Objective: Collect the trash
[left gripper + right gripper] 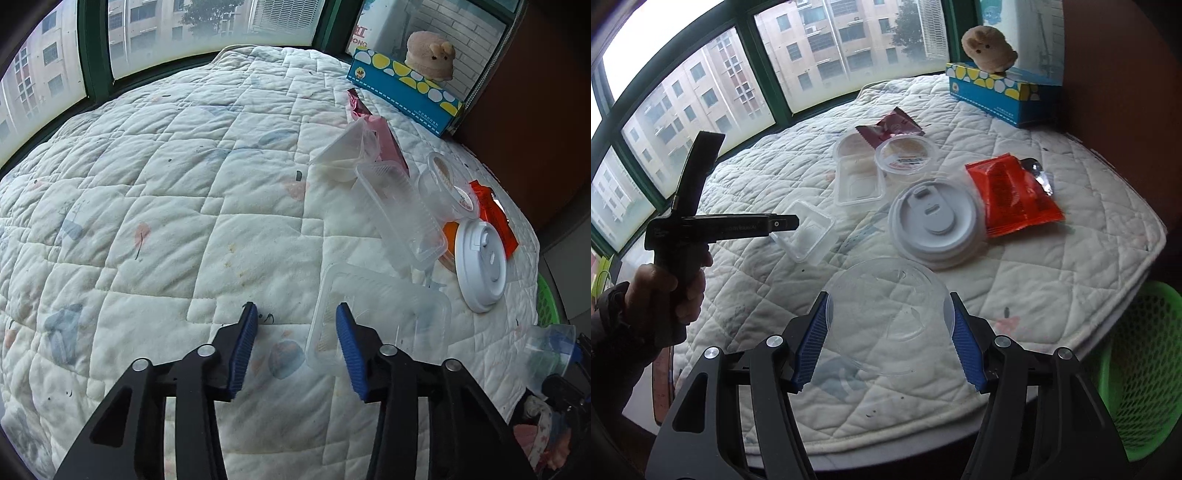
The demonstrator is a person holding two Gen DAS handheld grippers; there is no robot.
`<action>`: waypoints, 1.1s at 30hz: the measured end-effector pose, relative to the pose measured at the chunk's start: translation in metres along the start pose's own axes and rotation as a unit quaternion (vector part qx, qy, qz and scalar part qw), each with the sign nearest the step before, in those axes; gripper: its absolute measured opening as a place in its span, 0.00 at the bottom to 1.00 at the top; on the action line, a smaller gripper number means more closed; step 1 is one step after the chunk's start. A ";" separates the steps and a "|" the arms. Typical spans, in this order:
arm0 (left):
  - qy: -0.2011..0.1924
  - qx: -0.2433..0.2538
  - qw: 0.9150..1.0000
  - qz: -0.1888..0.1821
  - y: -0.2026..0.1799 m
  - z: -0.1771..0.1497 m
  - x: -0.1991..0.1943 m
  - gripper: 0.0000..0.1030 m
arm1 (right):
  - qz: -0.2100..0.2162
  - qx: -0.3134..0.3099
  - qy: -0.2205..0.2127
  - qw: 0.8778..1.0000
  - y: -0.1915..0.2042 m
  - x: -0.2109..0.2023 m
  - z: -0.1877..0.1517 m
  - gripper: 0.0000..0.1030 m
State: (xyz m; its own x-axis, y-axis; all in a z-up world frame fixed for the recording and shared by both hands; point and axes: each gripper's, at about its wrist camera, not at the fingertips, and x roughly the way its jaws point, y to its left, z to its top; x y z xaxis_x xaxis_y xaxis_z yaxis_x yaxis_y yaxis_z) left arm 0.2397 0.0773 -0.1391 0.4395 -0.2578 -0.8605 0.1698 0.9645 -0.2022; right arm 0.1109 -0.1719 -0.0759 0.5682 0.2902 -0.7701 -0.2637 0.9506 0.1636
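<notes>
Right wrist view: the right gripper (890,338) squeezes a clear dome lid (886,314) by its sides, above the quilt (1071,258). It's thin & slippery, so it could pop out before the green basket (1145,369). Left gripper (295,350) is narrow, prob. holding nothing; the clear tray (388,314) sits beside its right finger.

Bay window (701,92) w/ dark green frames (94,48) curves round far side; daylight flat, grey, overcast. Outside: pale multi-storey apt block (827,40), one tree (908,26). Worktop (155,206) covered by white quilted pad, faint pastel prints, some stains. Far corner: blue tissue box (993,92) w/ yellow + white spots, beige plush toy (990,48) sat on top. Brown wall/panel (1119,66) on right side. Green mesh basket (1145,369) low beside worktop edge, right.
</notes>
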 end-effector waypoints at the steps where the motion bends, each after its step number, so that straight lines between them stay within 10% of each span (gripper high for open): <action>1: -0.001 -0.001 1.000 0.000 0.000 -0.001 0.001 0.29 | -0.003 0.005 -0.001 1.000 -0.004 -0.004 -0.002 0.61; 5: -0.008 -0.003 1.000 -0.002 -0.004 -0.005 -0.003 0.06 | -0.019 0.026 -0.006 0.999 -0.026 -0.021 -0.012 0.61; 16: -0.036 0.017 0.999 -0.018 -0.046 -0.016 -0.046 0.05 | -0.080 0.091 -0.030 0.992 -0.101 -0.068 -0.038 0.61; 33: -0.042 0.138 0.984 -0.106 -0.222 -0.002 -0.056 0.05 | -0.193 0.186 -0.037 0.963 -0.232 -0.123 -0.082 0.63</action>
State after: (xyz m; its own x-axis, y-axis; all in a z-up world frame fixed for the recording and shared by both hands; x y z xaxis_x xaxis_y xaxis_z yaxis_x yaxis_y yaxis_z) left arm 0.1761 -0.1227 -0.0469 0.4375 -0.4658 -0.7692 0.4938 0.8393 -0.2275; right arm 0.0387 -0.4365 -0.0697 0.6259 -0.0990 -0.7736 0.2678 0.9589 0.0939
